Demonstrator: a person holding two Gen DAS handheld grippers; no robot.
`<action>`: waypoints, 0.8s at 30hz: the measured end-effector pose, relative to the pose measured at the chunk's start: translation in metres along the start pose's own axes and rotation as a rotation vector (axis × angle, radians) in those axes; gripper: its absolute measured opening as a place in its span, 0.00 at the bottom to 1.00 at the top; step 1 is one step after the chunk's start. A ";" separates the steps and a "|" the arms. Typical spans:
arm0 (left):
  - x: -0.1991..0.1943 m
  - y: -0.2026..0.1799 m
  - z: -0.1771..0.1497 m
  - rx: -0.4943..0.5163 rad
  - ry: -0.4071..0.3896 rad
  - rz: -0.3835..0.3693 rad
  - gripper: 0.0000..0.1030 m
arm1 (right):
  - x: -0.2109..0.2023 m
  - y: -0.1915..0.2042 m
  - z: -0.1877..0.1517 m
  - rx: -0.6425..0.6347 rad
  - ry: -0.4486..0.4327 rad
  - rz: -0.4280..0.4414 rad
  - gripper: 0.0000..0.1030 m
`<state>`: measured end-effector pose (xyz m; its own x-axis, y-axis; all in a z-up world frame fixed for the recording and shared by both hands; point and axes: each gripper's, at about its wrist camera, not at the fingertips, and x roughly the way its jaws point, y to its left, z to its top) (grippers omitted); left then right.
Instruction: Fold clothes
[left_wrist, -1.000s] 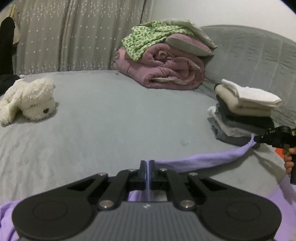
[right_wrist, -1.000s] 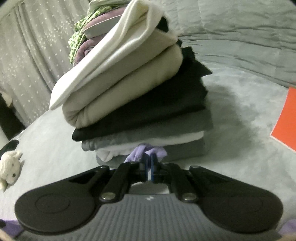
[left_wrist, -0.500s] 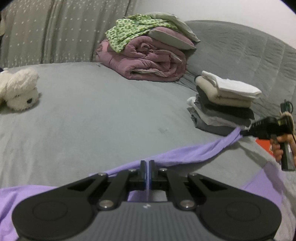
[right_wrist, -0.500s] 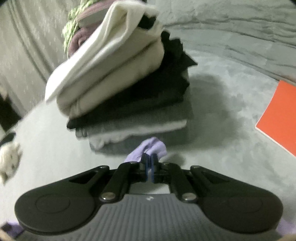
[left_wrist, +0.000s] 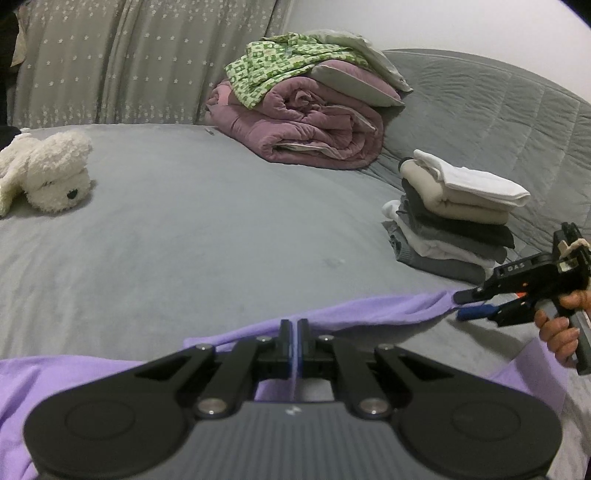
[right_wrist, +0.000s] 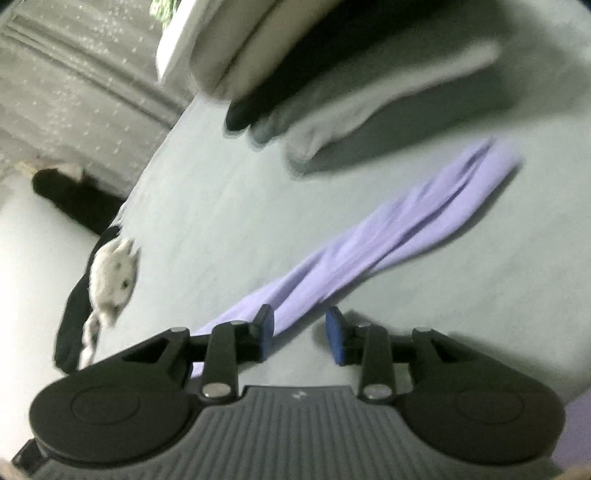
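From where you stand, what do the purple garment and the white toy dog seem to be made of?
The purple garment looks like thin, matte knit fabric, perhaps cotton jersey: it drapes limply and gathers into soft narrow folds. The exact fibre cannot be told. The white toy dog looks like plush with a curly, fleecy pile: its surface is nubby and fuzzy, with a dark, apparently hard nose.

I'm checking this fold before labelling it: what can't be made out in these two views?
- Purple garment: its near part is hidden behind the left gripper body and cut off by the left wrist view's bottom edge, so its type is unclear.
- Folded stack: motion-blurred and cut by the top edge in the right wrist view.
- Right gripper, its fingers opening: blur hides whether the cloth touches a pad.
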<state>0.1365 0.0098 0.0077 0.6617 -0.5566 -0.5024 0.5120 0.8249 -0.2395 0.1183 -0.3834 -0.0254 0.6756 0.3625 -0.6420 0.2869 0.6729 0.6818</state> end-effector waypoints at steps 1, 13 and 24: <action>-0.001 0.000 0.000 0.000 0.000 0.001 0.02 | 0.007 0.004 -0.003 0.006 0.019 0.012 0.35; -0.001 -0.005 -0.008 0.038 0.030 -0.010 0.02 | 0.030 0.009 -0.010 0.137 0.031 0.144 0.35; -0.005 -0.007 -0.021 0.077 0.076 -0.017 0.02 | 0.019 -0.009 -0.003 0.227 -0.057 0.153 0.27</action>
<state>0.1181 0.0086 -0.0060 0.6104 -0.5587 -0.5615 0.5654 0.8038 -0.1851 0.1271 -0.3806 -0.0446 0.7582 0.4073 -0.5092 0.3194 0.4489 0.8346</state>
